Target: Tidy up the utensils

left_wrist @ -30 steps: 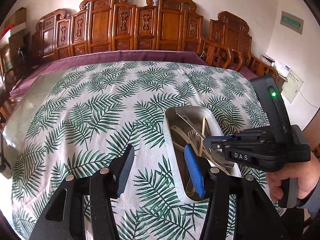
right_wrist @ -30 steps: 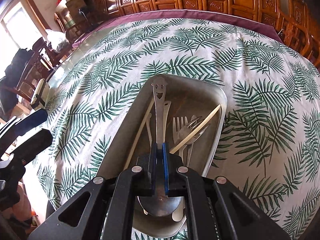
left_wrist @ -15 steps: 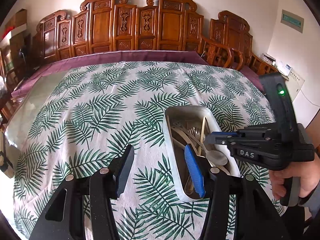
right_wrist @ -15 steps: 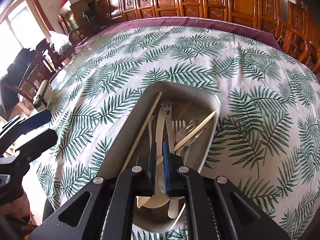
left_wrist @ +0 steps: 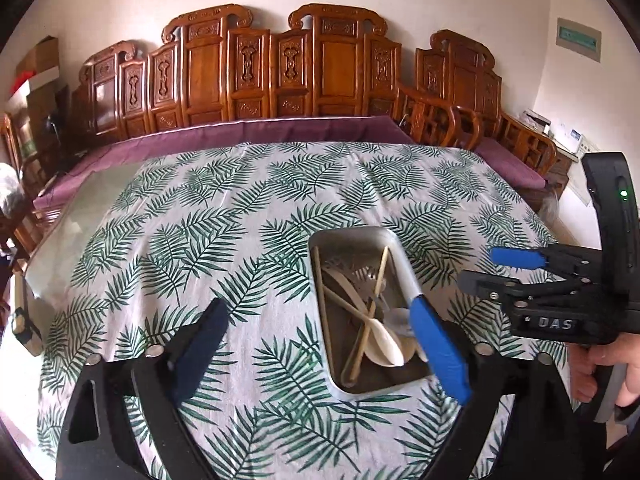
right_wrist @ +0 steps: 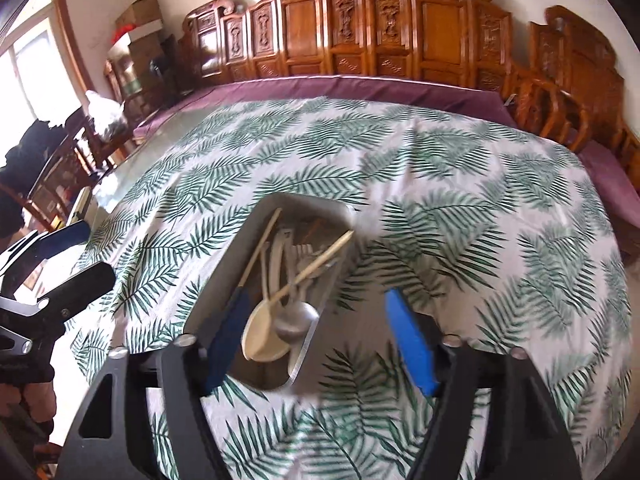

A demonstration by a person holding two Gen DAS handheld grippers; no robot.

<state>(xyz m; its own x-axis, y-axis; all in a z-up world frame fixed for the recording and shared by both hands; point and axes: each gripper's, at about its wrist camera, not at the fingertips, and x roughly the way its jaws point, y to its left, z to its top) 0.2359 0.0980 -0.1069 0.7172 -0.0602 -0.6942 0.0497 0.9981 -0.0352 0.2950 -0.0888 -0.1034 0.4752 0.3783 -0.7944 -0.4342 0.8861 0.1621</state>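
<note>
Carved wooden chairs [left_wrist: 328, 68] line the far wall, and in front of them a leaf-print tablecloth [left_wrist: 240, 216] covers the table. On that cloth sits the metal tray [left_wrist: 316, 276], and all the cutlery lies inside it: a pale spoon [right_wrist: 264, 334], a steel spoon [right_wrist: 296, 316] touching it, forks [right_wrist: 306, 252] further in, and chopsticks [right_wrist: 320, 262] crossing over the pile.

Right gripper [right_wrist: 320, 344] now, jaws opening, blue pads spread wide and nothing pinched between them. The tray's near end lies just ahead of its left finger, the spoon bowls between the two fingers but below them, untouched.

Left gripper [left_wrist: 320, 352] too, jaws opening, nothing in its grasp. The tray sits ahead of it and toward its right finger, whose blue pad overlaps the tray's right rim in this view; whether it touches, I cannot tell.

Over at the right edge of the left camera's view, a hand [left_wrist: 612, 364] grips the other tool's handle.
</note>
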